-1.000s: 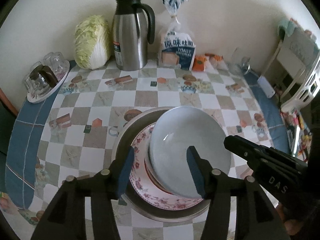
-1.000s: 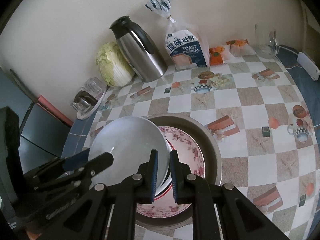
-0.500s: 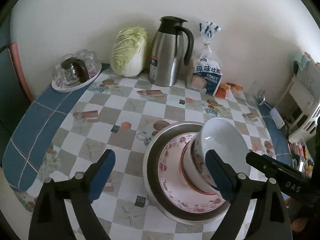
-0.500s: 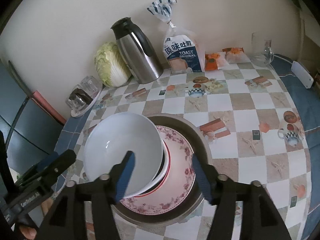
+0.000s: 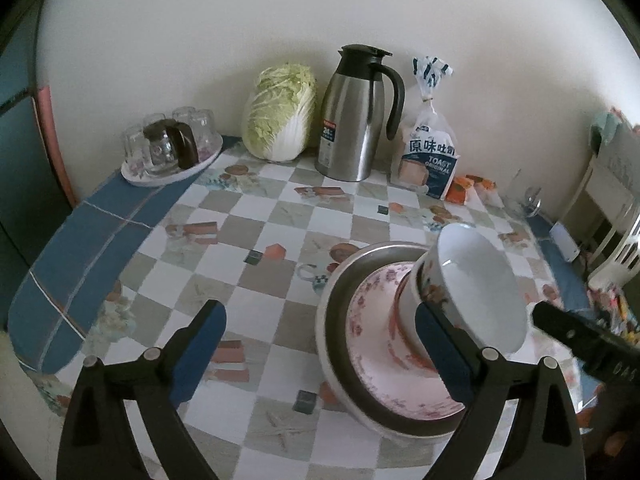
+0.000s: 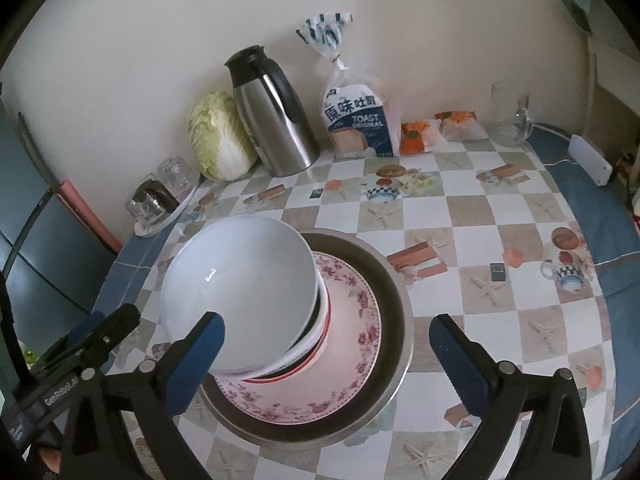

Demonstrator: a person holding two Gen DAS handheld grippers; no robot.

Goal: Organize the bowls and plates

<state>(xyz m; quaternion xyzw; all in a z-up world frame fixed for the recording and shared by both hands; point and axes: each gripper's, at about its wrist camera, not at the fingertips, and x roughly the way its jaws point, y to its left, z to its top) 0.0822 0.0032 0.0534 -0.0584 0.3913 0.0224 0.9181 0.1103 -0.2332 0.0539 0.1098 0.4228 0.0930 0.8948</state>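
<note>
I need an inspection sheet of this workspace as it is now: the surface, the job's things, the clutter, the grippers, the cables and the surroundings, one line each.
Surface: table with a checkered cloth, blue at its edges.
Job's things: white bowl on top of a stack of bowls, on a flowered plate, inside a metal basin.
Clutter: cabbage, steel jug, bread bag, orange packets, tray of glasses, all near the wall.
Grippers: left hand-held gripper open, empty; right hand-held gripper open, empty.
Cables: nothing seen.
Surroundings: plain wall; white chair at the right.
</note>
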